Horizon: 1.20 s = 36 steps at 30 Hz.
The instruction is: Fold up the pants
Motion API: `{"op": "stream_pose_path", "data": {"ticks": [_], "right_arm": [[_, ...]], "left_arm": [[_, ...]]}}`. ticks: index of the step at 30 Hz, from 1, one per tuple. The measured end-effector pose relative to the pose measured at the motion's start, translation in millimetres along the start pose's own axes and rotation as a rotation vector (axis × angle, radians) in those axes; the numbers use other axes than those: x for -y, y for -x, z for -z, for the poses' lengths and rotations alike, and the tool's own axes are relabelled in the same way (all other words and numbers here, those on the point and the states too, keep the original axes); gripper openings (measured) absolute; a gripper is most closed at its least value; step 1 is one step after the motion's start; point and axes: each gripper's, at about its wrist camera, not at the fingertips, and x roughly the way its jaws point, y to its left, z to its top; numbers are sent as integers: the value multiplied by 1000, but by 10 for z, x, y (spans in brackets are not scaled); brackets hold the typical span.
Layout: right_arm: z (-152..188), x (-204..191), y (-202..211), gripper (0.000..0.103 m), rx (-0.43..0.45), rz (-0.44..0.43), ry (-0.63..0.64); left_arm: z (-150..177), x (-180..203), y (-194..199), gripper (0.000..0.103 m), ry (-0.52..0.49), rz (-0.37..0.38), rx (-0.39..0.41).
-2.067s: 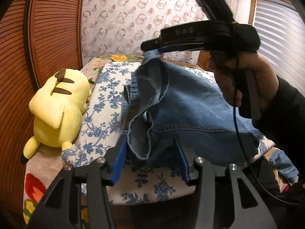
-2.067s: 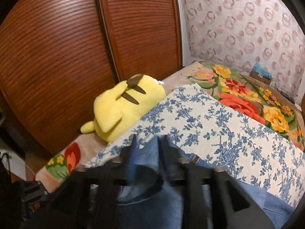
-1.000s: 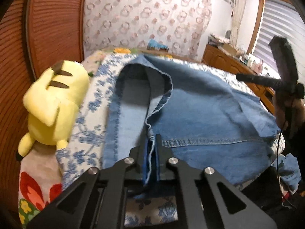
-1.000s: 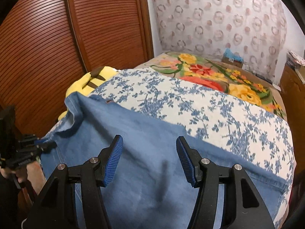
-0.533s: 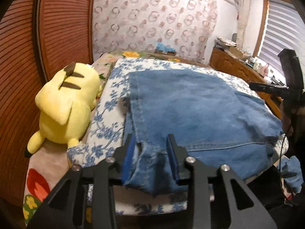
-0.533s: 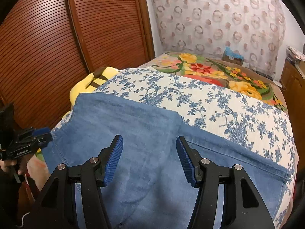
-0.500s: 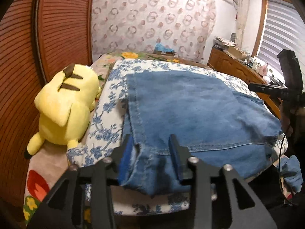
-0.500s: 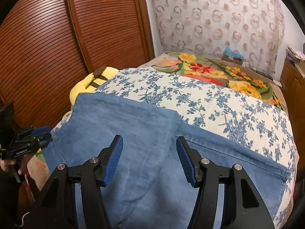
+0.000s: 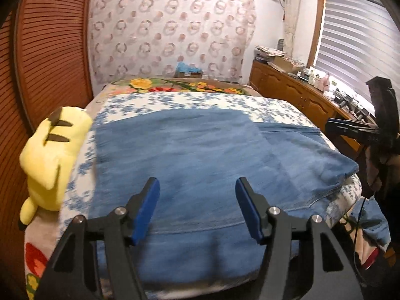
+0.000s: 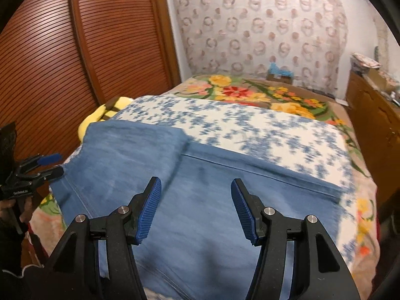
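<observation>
The blue denim pants lie flat on the bed, one part folded over another, with the upper layer on the left. They also show in the right wrist view. My left gripper is open and empty, above the near edge of the pants. My right gripper is open and empty above the pants' right part. The left gripper appears at the left edge of the right wrist view, and the right gripper at the right edge of the left wrist view.
A yellow plush toy lies at the bed's left edge beside the pants. The bed has a blue-flowered sheet over a bright floral blanket. A wooden slatted wardrobe stands left; a wooden cabinet stands right.
My left gripper has let go of the denim edge and opened wide, then drawn back. The pants now lie flat and folded. My right gripper stayed open above them.
</observation>
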Motion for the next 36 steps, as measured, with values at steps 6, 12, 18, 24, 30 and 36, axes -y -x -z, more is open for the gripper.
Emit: {"op": "stream_pose_path", "data": {"ticks": [6,12,18,24,30,36], "right_arm": [[127,346,478,59,45,77,-30],[198,629,882,59,90,138,-60],[361,842,1123,60,87,185,-75],[626,1040,1166,60,69,211,-119],[888,1141,1020,60,36,207,-161],[1086,1139,832,60,-7,177,-200]], "left_arm": [[-136,369,-152,62,-27,35,3],[-216,684,-242,62,-65,58,3],[-227,919,-351,62,-95,70,-13],[-172,1064,-475,62,-114,71,-44],[-44,1146,-633,62,-118,73,-93],[116,1199,-771,62,-120,79,-141]]}}
